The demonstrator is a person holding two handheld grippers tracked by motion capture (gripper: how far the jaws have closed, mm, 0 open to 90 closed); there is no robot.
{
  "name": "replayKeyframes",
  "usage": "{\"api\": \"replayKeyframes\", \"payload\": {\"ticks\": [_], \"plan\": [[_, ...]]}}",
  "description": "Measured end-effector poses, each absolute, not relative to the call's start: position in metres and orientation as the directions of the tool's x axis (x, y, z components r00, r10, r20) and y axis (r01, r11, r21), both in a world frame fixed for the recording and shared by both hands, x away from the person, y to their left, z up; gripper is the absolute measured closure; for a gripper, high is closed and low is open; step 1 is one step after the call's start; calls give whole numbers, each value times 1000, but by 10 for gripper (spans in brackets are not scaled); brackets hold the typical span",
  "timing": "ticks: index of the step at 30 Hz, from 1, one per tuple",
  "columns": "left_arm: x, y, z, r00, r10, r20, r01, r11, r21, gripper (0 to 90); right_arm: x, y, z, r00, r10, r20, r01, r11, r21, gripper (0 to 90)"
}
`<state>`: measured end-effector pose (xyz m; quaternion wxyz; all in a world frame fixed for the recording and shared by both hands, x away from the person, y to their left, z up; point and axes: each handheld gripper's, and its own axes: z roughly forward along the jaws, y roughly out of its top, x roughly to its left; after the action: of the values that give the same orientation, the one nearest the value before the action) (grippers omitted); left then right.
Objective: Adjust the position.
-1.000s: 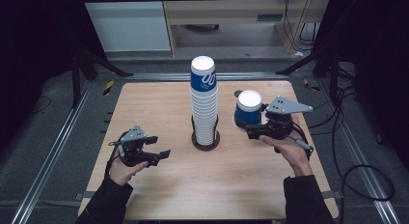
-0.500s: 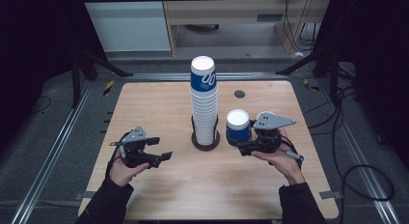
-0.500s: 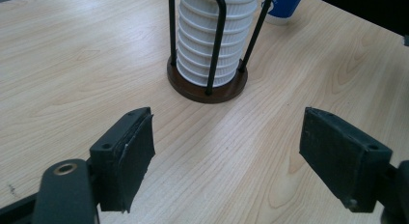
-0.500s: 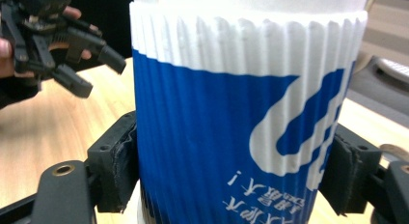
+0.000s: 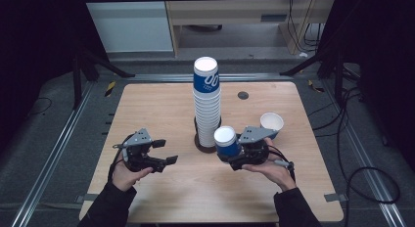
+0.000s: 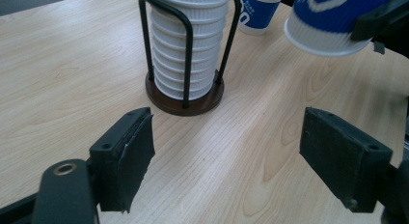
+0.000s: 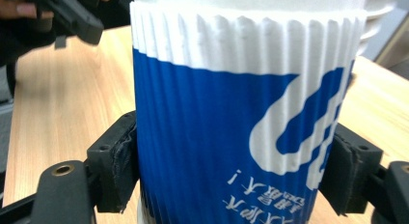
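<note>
A tall stack of blue-and-white ribbed paper cups [image 5: 206, 97] stands in a dark wire holder [image 6: 184, 96] at the table's middle. My right gripper [image 5: 230, 151] is shut on one such cup [image 5: 226, 140], its pads [image 7: 118, 161] pressing both sides of the blue wall [image 7: 212, 151]. That cup hangs slightly tilted, low over the table just right of the holder, and its white band [image 6: 320, 38] is at the lower end. My left gripper [image 5: 165, 151] rests low at the front left, open, with bare wood between its pads [image 6: 128, 156].
Another cup [image 5: 271, 122] stands upright with its mouth up on the table, right of the stack and behind my right hand. A small dark round hole [image 5: 242, 95] sits in the wooden tabletop [image 5: 161, 109] toward the back. Metal rails run along both table sides.
My right gripper has come down and to the left with the cup, from beside the upper stack to near the holder's base. The upright cup behind it has come into sight. The left gripper has stayed put.
</note>
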<state>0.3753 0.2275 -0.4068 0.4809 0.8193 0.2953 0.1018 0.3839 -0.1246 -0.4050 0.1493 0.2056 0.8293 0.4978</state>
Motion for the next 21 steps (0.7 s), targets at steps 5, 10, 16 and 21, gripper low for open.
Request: {"api": "replayKeyframes", "payload": {"ticks": [5,10,16,21], "plan": [[373,223,-405,814,568,-120,381,-367,849,190,383,-114,-411,-888,457,-53,178,449,875,213],[371,220,-403,822,556,-122,374,-366,852,189,382,-105,-418,-902,429,-53,170,465,869,214],[369,216,-402,831,542,-124,368,-369,854,186,381,-92,-429,-917,396,-56,165,503,848,214],[367,211,-402,838,532,-122,362,-375,853,181,381,-85,-433,-924,377,-63,157,524,837,214]]}}
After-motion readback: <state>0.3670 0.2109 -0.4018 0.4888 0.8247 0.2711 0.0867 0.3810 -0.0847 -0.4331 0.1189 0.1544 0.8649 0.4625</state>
